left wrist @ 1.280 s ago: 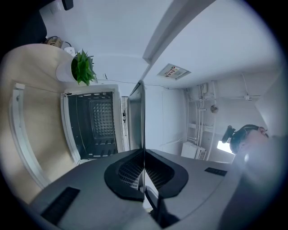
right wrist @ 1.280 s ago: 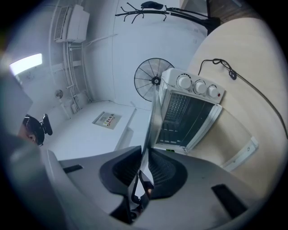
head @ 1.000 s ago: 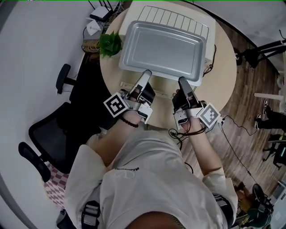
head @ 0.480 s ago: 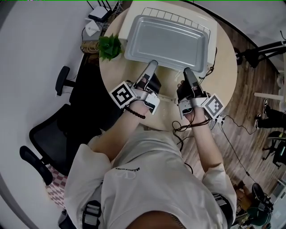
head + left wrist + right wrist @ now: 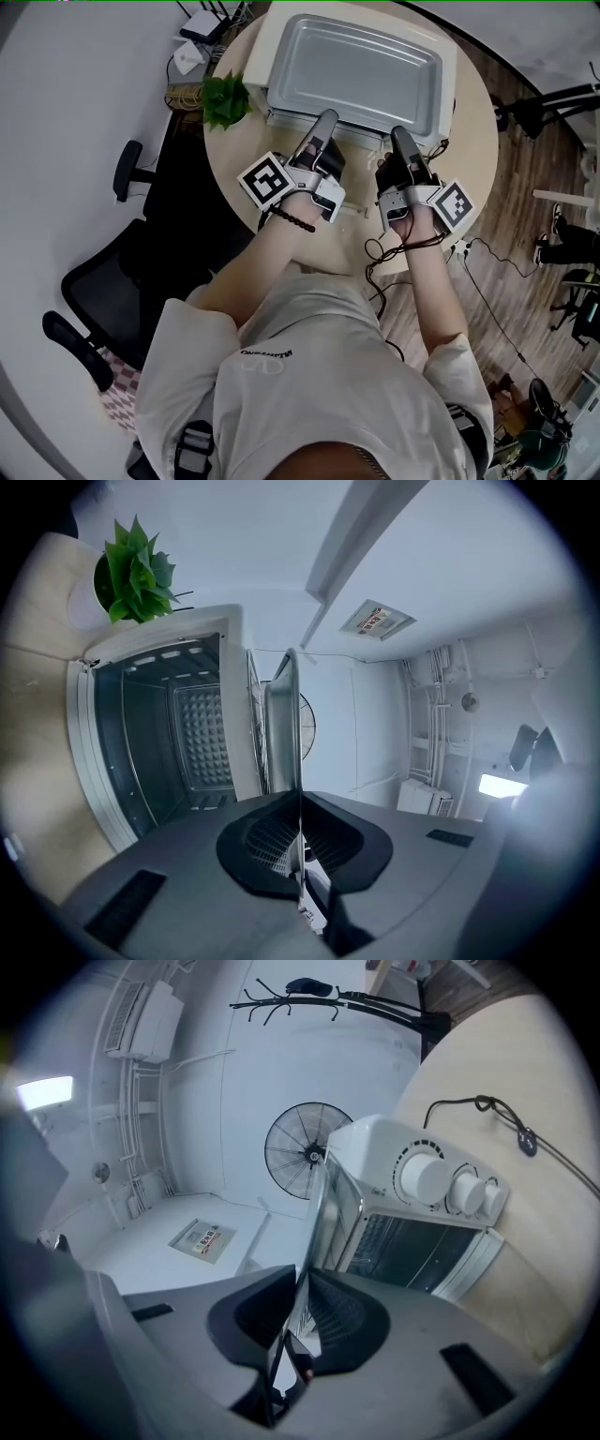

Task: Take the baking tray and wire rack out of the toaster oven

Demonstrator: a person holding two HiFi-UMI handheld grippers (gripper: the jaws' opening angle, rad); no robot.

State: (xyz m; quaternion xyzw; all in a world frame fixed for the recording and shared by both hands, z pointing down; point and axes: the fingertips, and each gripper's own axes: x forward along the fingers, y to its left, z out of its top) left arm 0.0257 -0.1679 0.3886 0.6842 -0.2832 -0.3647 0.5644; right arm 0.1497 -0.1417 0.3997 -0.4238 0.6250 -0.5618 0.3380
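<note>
A small green plant (image 5: 225, 97) stands at the left edge of the round table (image 5: 473, 155). Just right of it, the person's left forearm reaches forward from the near edge. The left hand (image 5: 298, 208) holds the left gripper (image 5: 326, 116) nearly level and pointed at the far edge, its marker cube (image 5: 267, 181) turned outward to the left. The left gripper view shows its fingers (image 5: 267, 841) pressed together on the thin metal rim of the baking tray (image 5: 356, 67). The rim runs straight out from between the pads, seen edge-on.

The tray lies flat, open side up, over the top of the white toaster oven (image 5: 264, 58) at the far edge of the table. It covers nearly the whole top. I cannot tell whether it rests there or hangs just above. In the left gripper view, the thin bars of the wire rack (image 5: 251, 710) show between the tray and the oven top, and the open oven cavity (image 5: 173, 738) is beside them.

On the right, the right forearm runs parallel to the left. The right gripper (image 5: 398, 133) is also level and meets the same near rim further along, with its cube (image 5: 456, 205) facing right. Its fingers (image 5: 342, 1321) have just been closing and are clamped on the tray rim, which runs out between them. The oven's knobs (image 5: 427, 1177) lie beyond to the right.
</note>
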